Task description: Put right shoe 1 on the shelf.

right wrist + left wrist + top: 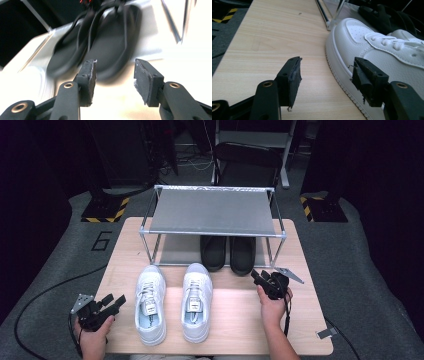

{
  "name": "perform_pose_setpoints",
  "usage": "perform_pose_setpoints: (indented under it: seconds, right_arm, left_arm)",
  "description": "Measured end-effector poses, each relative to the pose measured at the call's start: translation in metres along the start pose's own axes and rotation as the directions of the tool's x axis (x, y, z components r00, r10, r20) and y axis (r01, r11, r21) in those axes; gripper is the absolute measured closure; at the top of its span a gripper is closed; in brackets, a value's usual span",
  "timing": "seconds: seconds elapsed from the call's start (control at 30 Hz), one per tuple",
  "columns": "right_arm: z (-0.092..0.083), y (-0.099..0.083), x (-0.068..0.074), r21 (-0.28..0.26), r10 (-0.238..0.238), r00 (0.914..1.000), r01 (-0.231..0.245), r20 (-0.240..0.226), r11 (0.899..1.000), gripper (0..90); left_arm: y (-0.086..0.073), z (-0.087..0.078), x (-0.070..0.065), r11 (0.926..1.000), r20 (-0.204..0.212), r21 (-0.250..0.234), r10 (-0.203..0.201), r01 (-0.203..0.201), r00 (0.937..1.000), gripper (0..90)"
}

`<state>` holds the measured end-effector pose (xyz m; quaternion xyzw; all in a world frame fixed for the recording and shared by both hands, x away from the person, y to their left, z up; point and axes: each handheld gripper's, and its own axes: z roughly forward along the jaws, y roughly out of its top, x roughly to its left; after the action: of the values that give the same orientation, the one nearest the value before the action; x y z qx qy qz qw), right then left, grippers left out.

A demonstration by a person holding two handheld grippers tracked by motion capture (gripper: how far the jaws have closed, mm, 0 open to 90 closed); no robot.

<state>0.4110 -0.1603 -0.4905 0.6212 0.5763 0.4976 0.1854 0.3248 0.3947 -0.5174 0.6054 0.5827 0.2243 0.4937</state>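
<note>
Your left gripper [107, 304] waits spread beside the white sneakers [172, 301]; your right gripper [265, 281], spread, faces black slippers [228, 252] under the rack [212, 212]

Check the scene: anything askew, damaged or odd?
Mostly tidy: white lace-up sneakers side by side on the wooden table, black slippers paired under the metal shoe rack. Only oddity: frayed, ragged pad edges on the left gripper fingers.
</note>
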Motion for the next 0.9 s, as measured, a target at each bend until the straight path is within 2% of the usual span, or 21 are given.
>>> perform_pose_setpoints:
  seconds: [0.07, 0.17, 0.3, 0.4, 0.43, 0.57, 0.73, 0.8, 0.9]
  right_arm:
    - [-0.005, -0.004, 0.001, 0.021, -0.018, 0.9998, 0.018, -0.010, 1.000, 50.5]
    - [-0.011, -0.011, 0.003, 0.032, -0.048, 0.9984, 0.049, -0.029, 0.998, 48.4]
    - [-0.021, -0.021, 0.007, 0.026, -0.092, 0.9955, 0.093, -0.023, 0.995, 45.8]
    - [-0.028, -0.027, 0.008, 0.029, -0.145, 0.9894, 0.145, -0.001, 0.989, 44.5]
    - [-0.030, -0.028, 0.008, 0.031, -0.149, 0.9888, 0.149, 0.002, 0.988, 44.4]
    - [-0.036, -0.031, 0.007, 0.054, -0.146, 0.9881, 0.149, -0.047, 0.987, 44.4]
    - [-0.052, -0.037, 0.004, 0.033, -0.139, 0.9860, 0.143, -0.091, 0.989, 45.9]
    - [-0.058, -0.039, 0.003, 0.036, -0.164, 0.9818, 0.168, -0.096, 0.985, 45.9]
    - [-0.069, -0.041, 0.000, 0.009, -0.164, 0.9826, 0.165, -0.088, 0.986, 45.9]
  left_arm:
    - [0.000, -0.001, -0.002, 0.9998, 0.001, 0.010, 0.017, -0.017, 0.9998, 41.7]
    - [0.002, -0.003, -0.005, 0.9999, 0.010, 0.008, 0.012, -0.012, 0.9999, 42.0]
    - [0.002, -0.006, -0.008, 0.9997, 0.009, 0.011, 0.022, -0.022, 0.9997, 41.6]
    - [0.002, -0.009, -0.010, 0.9998, 0.005, 0.012, 0.019, -0.019, 0.9998, 41.5]
    - [0.002, -0.010, -0.010, 0.9999, 0.001, 0.005, 0.016, -0.016, 0.9999, 41.5]
    - [0.007, -0.011, -0.012, 0.9999, 0.004, 0.002, 0.012, -0.012, 0.9999, 40.9]
    - [0.016, -0.014, -0.020, 1.0000, 0.019, -0.008, 0.005, -0.005, 0.9998, 39.0]
    - [0.018, -0.014, -0.023, 0.9999, 0.025, -0.007, 0.010, -0.010, 0.9996, 38.6]
    - [0.019, -0.017, -0.030, 0.9998, 0.038, -0.006, 0.018, -0.018, 0.9991, 38.7]
